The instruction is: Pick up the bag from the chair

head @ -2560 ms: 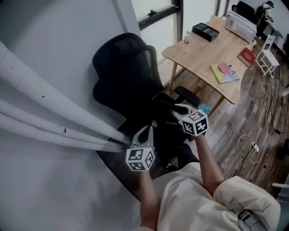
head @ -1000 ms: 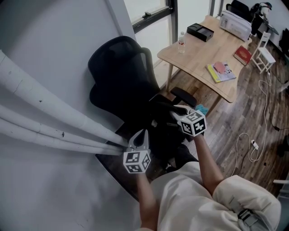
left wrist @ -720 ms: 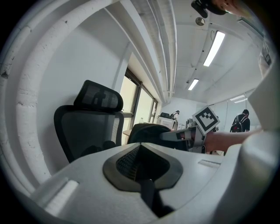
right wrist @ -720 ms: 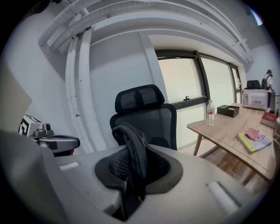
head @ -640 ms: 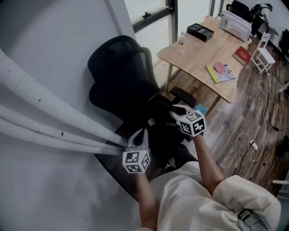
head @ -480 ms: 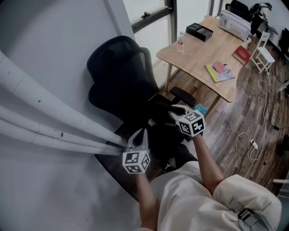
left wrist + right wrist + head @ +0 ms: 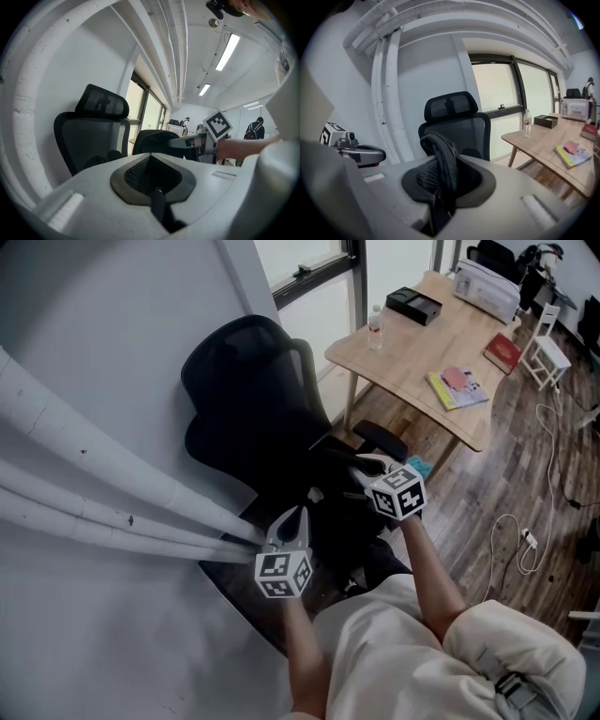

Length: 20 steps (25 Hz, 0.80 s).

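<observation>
A big smooth grey wall (image 7: 122, 315) fills the left side; three fat round white pipes (image 7: 84, 484) slant across it. The floor (image 7: 506, 493) is made of dark wood planks; thin white cables (image 7: 520, 545) curl on it. A pale wooden table (image 7: 412, 352) with rounded corners stands by the window; its top is flat and smooth. The black chair (image 7: 253, 399) stands between the wall and the table; its back is see-through mesh, and a curved headrest sits on top.

The bag (image 7: 342, 512) is black, soft and lumpy; it lies on the chair's seat near the front edge, between the two grippers.

The right gripper (image 7: 367, 468) has its grey jaws squeezed narrow on a black woven strap (image 7: 445, 159); the strap loops up out of the jaws like a bumpy arch. The left gripper (image 7: 298, 519) reaches the bag's left side; its jaws are close together too, pinching a thin dark strip that looks like bag cloth.

On the table, a flat black box (image 7: 412, 304) lies by the far edge; a bright thin book (image 7: 457, 385) lies at the near edge; a small clear bottle (image 7: 375, 326) stands upright near the left corner.
</observation>
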Tool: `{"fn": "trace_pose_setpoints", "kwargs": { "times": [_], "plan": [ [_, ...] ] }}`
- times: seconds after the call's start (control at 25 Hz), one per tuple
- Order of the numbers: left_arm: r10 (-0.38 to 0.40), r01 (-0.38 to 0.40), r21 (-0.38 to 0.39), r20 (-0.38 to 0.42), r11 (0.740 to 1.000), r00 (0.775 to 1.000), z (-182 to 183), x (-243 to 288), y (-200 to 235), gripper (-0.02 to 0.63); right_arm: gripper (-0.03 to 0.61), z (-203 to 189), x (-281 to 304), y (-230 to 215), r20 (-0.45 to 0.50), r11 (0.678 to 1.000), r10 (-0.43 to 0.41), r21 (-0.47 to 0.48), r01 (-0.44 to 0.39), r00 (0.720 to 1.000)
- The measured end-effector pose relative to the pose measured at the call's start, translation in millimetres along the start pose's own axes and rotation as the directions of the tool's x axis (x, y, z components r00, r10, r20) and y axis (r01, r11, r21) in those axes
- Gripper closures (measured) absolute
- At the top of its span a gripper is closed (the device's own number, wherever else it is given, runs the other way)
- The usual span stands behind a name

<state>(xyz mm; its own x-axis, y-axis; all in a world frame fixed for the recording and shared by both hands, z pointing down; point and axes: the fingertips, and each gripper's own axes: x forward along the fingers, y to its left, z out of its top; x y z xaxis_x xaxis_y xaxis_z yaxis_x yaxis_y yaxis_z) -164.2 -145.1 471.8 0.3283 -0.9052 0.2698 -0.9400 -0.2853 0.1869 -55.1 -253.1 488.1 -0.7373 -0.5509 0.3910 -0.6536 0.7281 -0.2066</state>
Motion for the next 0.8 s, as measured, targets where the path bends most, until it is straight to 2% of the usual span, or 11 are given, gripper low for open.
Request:
{"fn": "trace_pose_setpoints", "kwargs": {
  "times": [0.8],
  "plan": [
    [0.005,-0.005,-0.032,-0.003,0.999,1.0,-7.4,-1.1,2.9,0.607,0.515,-7.4,3.1,-1.4,-0.007,1.0,-0.013,0.014,0.014,1.0]
  ]
}}
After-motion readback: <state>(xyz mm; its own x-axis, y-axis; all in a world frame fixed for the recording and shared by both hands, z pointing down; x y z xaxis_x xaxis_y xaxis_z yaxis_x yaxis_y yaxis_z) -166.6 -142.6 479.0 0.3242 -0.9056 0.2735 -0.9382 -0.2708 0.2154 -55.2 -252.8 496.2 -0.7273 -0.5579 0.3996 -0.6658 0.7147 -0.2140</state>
